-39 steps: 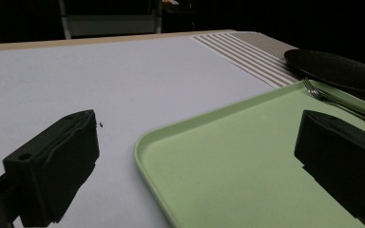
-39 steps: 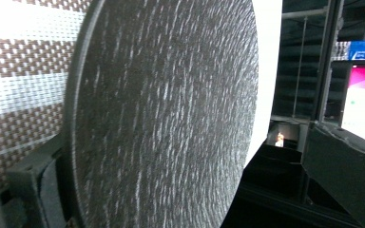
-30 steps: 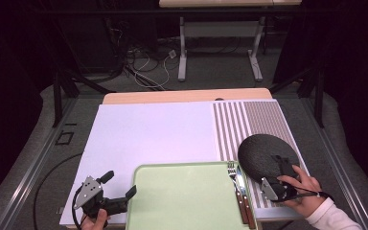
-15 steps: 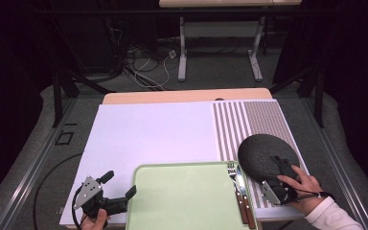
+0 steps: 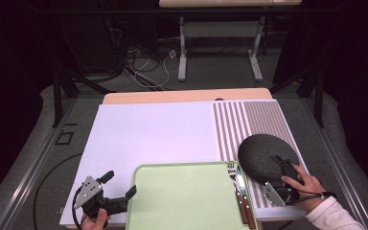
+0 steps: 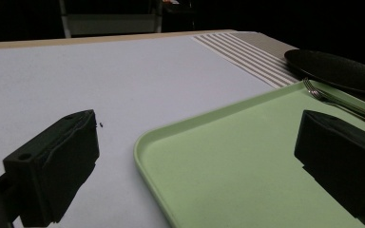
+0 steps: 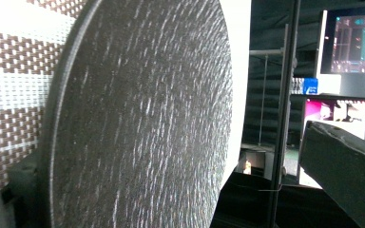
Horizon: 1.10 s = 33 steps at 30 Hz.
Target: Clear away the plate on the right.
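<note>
The right tool (image 5: 281,178) has the near rim of the black plate (image 5: 267,157), at the plate's five o'clock. In the right gripper view one jaw sits over the plate's textured face at the right edge of the picture, and the other looks tucked under the rim at lower left. The plate's face (image 7: 142,114) stands almost vertical in that view, so the tool is rolled onto its side to bite the thin edge. I judge it to be clamped on the plate, or very nearly so.

The plate lies at about four o'clock on the counter (image 5: 148,139), on the striped placemat (image 5: 254,120), just beside the right edge of the green tray (image 5: 182,201). A fork (image 5: 232,172) and a knife (image 5: 243,191) lie side by side along that edge of the tray, between the tray's bare middle and the plate, with tines and blade pointing to twelve o'clock.

The left tool (image 5: 117,194) rests at about seven o'clock, its jaws wide apart and holding nothing. In the left gripper view they straddle the tray's near left corner (image 6: 142,147), one jaw over the white counter and one over the tray. That reads as a bracing position, ready to pinch the rim and steady the tray while the plate is lifted over the cutlery onto the open green surface.
</note>
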{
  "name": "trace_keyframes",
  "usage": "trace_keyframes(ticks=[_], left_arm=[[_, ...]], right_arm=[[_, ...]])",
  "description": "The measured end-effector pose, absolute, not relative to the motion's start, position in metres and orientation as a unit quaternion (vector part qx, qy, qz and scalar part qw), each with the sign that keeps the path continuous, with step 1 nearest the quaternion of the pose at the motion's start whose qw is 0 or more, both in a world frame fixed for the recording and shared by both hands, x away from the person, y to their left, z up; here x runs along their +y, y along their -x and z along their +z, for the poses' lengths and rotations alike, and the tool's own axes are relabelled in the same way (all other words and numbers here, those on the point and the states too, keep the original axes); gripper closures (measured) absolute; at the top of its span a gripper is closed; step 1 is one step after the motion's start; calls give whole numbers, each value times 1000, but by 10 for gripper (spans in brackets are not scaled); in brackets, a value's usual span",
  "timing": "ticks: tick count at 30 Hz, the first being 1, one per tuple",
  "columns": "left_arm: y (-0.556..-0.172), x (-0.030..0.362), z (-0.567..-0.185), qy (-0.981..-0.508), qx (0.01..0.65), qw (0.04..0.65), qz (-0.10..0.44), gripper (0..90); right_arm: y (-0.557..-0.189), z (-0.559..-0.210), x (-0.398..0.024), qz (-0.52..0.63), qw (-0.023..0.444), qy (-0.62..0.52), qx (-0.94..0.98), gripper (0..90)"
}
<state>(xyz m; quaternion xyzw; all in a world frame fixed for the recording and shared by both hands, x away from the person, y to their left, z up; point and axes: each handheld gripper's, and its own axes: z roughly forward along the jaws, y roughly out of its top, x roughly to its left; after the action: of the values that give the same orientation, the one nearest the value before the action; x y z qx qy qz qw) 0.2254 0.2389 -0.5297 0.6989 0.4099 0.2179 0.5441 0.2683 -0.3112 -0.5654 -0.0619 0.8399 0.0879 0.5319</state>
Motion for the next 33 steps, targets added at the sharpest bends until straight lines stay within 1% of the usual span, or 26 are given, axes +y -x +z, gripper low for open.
trace_keyframes(ticks=[6,7,9,10,12,15,16,18,24,26,27,29,33], left_arm=[[-226,239,-530,-700,409,542,219,10],[-226,239,-530,-701,409,542,220,11],[-226,239,-530,-701,408,542,220,10],[-226,239,-530,-701,408,542,219,11],[-226,239,-530,-702,408,541,219,10],[-226,239,-530,-703,407,541,219,11],[-226,239,-530,-703,407,542,219,10],[-226,239,-530,-702,407,541,220,11],[-226,239,-530,-702,407,541,220,10],[-226,239,-530,-702,407,541,220,11],[-226,239,-530,-702,407,541,220,11],[-226,239,-530,-702,407,541,220,11],[-226,239,-530,-703,407,541,220,10]], right_arm=[[-266,-567,-312,92,542,59,834,19],[-264,-565,-312,74,534,55,840,27],[-265,-567,-312,88,539,61,835,48],[-264,-566,-312,82,538,64,837,75],[-262,-566,-310,70,523,59,848,156],[-258,-562,-310,42,518,54,852,205],[-262,-563,-311,72,522,64,847,217],[-260,-559,-311,63,518,53,852,248],[-260,-547,-309,48,490,60,868,413],[-259,-543,-308,36,479,50,876,438],[-261,-544,-308,50,478,56,875,454],[-263,-541,-309,55,462,59,883,496],[-264,-537,-308,54,452,60,888,542]])
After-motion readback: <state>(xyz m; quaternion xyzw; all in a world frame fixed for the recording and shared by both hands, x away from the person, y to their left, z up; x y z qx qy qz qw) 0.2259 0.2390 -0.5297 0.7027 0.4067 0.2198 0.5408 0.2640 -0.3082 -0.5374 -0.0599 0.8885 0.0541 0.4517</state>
